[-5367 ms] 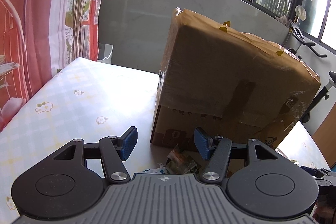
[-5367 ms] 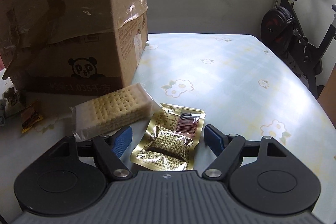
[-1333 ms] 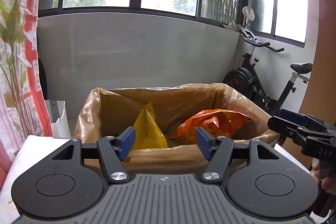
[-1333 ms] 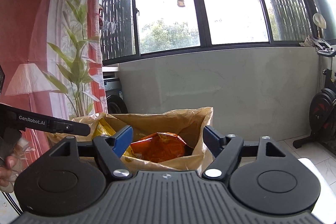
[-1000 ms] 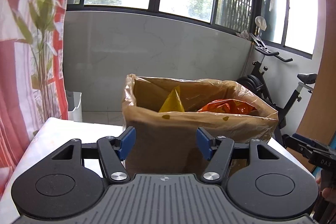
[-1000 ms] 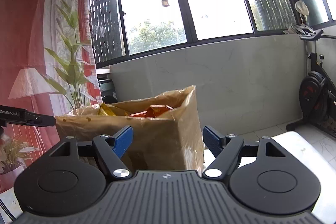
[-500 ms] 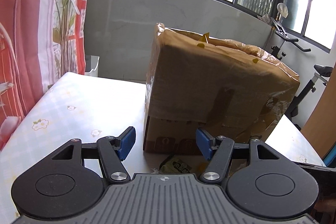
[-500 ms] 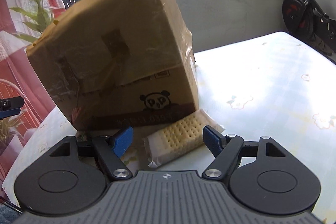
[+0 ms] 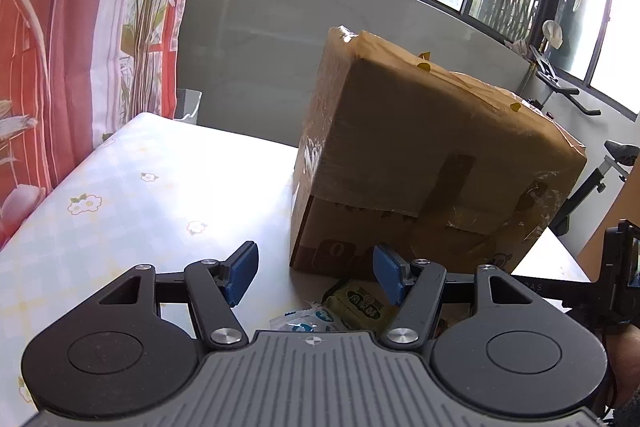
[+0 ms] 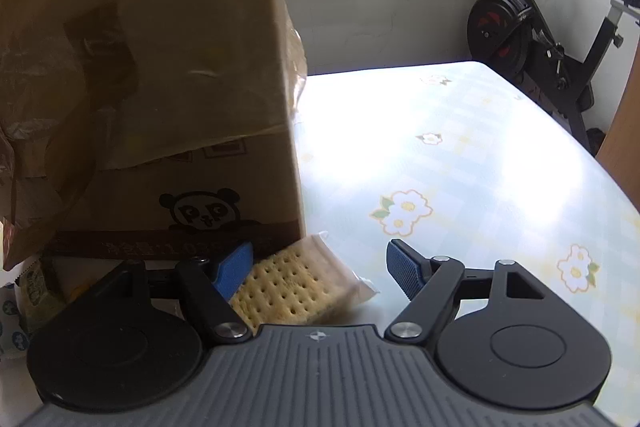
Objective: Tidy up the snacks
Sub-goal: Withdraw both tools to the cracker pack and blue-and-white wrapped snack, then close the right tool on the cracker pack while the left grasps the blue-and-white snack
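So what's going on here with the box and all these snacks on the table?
A person holds a gripper in each hand over a flowered table, tidying snacks. Both are open and empty. The right gripper hovers low over a cracker pack lying beside the cardboard box. The left gripper points at a green packet and a white-and-blue wrapper lying by the box's base.

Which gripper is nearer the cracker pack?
Right. The right gripper is open directly over the cracker pack beside the cardboard box; the left gripper is open over other small packets, crackers unseen there.
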